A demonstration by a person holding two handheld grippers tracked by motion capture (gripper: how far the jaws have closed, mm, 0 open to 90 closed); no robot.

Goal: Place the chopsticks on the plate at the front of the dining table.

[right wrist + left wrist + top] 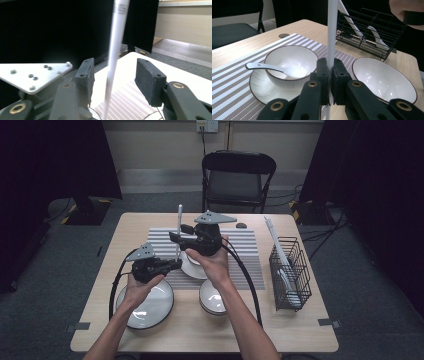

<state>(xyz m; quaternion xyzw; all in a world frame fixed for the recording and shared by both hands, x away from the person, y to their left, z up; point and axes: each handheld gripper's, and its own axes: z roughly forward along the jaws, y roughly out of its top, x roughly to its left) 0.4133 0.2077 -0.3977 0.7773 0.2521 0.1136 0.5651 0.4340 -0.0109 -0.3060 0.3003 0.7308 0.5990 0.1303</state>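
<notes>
Left: big plate near the worktop's front edge, under the left hand. Above it, left gripper, jaws pinching the low end of a white stick, upright over the striped mat. Just right, right gripper, jaws spread either side of the stick higher up, pads clear of it. Under both, bowl on a saucer with a spoon inside. Next, empty bowl by the front edge. Far right, wire rack with a spoon and flat white pieces.
</notes>
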